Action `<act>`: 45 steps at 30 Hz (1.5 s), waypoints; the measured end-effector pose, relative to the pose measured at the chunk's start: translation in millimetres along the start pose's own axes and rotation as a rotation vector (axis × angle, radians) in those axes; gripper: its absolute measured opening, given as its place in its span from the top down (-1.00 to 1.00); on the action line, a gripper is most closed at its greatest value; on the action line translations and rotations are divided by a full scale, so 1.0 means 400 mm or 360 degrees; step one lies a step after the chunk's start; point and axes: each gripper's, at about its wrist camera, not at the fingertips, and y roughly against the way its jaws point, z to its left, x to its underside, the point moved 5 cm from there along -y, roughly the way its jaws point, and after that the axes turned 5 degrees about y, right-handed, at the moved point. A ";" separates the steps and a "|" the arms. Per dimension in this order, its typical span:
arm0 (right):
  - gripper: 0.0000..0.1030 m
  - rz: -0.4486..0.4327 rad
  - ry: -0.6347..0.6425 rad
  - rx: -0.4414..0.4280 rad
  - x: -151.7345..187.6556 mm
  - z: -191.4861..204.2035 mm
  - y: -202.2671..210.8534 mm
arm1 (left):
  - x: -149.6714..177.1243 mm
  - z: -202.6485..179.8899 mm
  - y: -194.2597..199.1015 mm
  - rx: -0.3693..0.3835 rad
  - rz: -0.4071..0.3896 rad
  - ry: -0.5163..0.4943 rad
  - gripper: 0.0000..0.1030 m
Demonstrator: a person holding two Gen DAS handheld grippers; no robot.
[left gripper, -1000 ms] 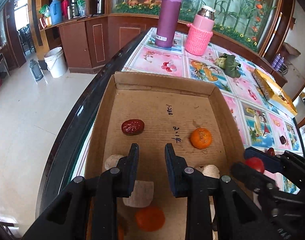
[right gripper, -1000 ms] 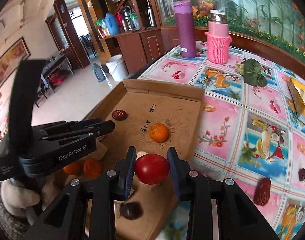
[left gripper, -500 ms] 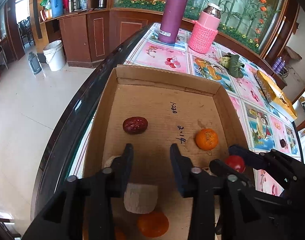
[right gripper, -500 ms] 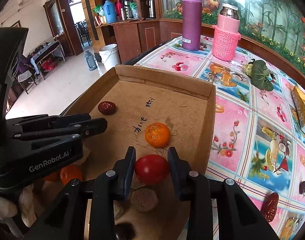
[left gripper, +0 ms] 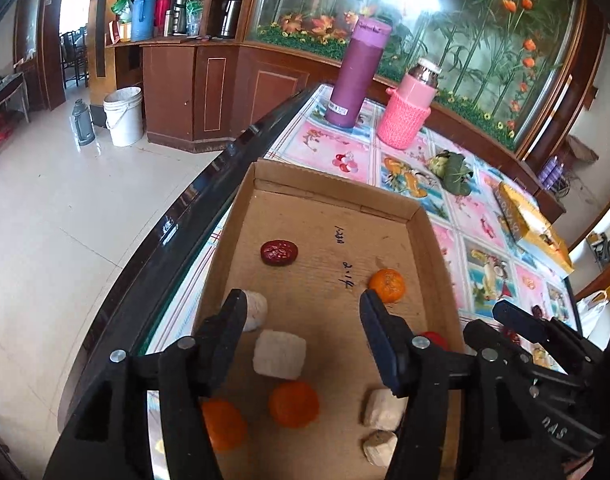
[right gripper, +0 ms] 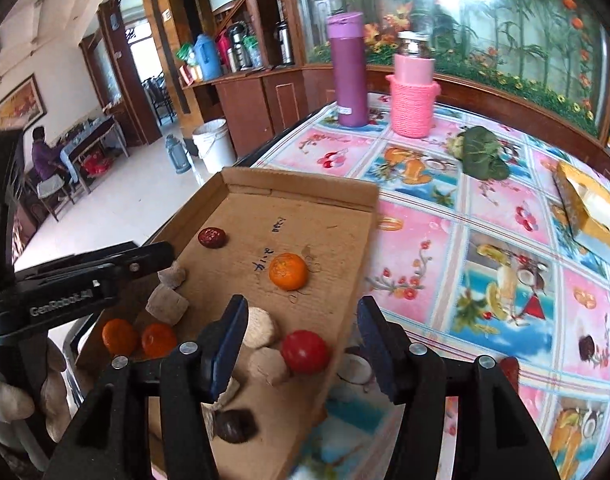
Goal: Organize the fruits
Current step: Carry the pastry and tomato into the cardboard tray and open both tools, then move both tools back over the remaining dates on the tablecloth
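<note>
On my left gripper [left gripper: 303, 316] I see two matte black plastic fingers [left gripper: 229, 328] with flat dark pads, each carried on a black arm fastened by round silver screws behind the pads. My right gripper [right gripper: 301, 322] has the same build, though its inner pads read dark blue and a silver screw pair sits behind each finger [right gripper: 375, 334]. Beside it, the left unit's black housing carries white "GenRobot.AI" lettering, and a pale knitted glove [right gripper: 9, 400] covers the hand beneath it.

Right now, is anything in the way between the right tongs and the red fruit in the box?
No. The red fruit lies in the cardboard box between the opening right tongs, untouched. Pale lumps sit beside it, not in front.
</note>
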 end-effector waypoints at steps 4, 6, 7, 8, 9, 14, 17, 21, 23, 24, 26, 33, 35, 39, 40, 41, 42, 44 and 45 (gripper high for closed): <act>-0.21 -0.0026 -0.0111 0.0017 0.025 -0.059 0.047 | 0.029 -0.029 0.028 0.0049 0.0001 0.0009 -0.17; -0.22 -0.0034 -0.0166 0.0028 0.046 -0.092 0.073 | 0.045 -0.053 0.034 0.0070 0.0014 -0.0016 -0.17; -0.22 -0.0038 -0.0186 0.0036 0.056 -0.107 0.083 | 0.055 -0.066 0.037 0.0079 0.0020 -0.0032 -0.18; -0.22 -0.0041 -0.0205 0.0048 0.068 -0.124 0.095 | 0.067 -0.085 0.040 0.0093 0.0027 -0.0055 -0.18; -0.23 -0.0044 -0.0224 0.0065 0.085 -0.145 0.109 | 0.076 -0.096 0.042 0.0103 0.0032 -0.0069 -0.18; -0.28 -0.0037 -0.0345 0.0195 0.186 -0.272 0.188 | 0.126 -0.173 0.033 0.0140 0.0074 -0.0170 -0.26; -0.28 -0.0022 -0.0462 0.0304 0.256 -0.380 0.244 | 0.147 -0.221 0.015 0.0156 0.0109 -0.0211 -0.26; -0.29 -0.0009 -0.0656 0.0393 0.341 -0.518 0.306 | 0.181 -0.308 -0.007 0.0195 0.0157 -0.0284 -0.26; -0.29 -0.0008 -0.0704 0.0425 0.371 -0.558 0.327 | 0.201 -0.351 -0.014 0.0212 0.0178 -0.0337 -0.26; -0.29 -0.0009 -0.0714 0.0442 0.385 -0.573 0.338 | 0.214 -0.375 -0.017 0.0218 0.0189 -0.0369 -0.26; -0.30 -0.0012 -0.0724 0.0468 0.407 -0.596 0.355 | 0.237 -0.415 -0.025 0.0217 0.0203 -0.0432 -0.27; -0.31 -0.0026 -0.0752 0.0447 0.437 -0.627 0.358 | 0.293 -0.516 -0.040 0.0144 0.0166 -0.0641 -0.27; -0.32 -0.0026 -0.0748 0.0437 0.436 -0.630 0.351 | 0.297 -0.535 -0.045 0.0125 0.0144 -0.0680 -0.27; -0.31 -0.0014 -0.0722 0.0419 0.411 -0.636 0.325 | 0.295 -0.560 -0.083 0.0139 0.0167 -0.0682 -0.27; -0.31 -0.0009 -0.0715 0.0417 0.402 -0.638 0.317 | 0.295 -0.565 -0.094 0.0146 0.0179 -0.0672 -0.27; -0.31 -0.0002 -0.0705 0.0416 0.392 -0.641 0.308 | 0.294 -0.570 -0.107 0.0156 0.0195 -0.0660 -0.27; -0.31 0.0008 -0.0691 0.0417 0.379 -0.645 0.296 | 0.295 -0.575 -0.118 0.0170 0.0216 -0.0645 -0.27; -0.31 0.0028 -0.0667 0.0418 0.355 -0.652 0.272 | 0.296 -0.587 -0.137 0.0201 0.0247 -0.0625 -0.27; -0.31 0.0036 -0.0658 0.0416 0.344 -0.656 0.259 | 0.295 -0.594 -0.145 0.0212 0.0253 -0.0623 -0.27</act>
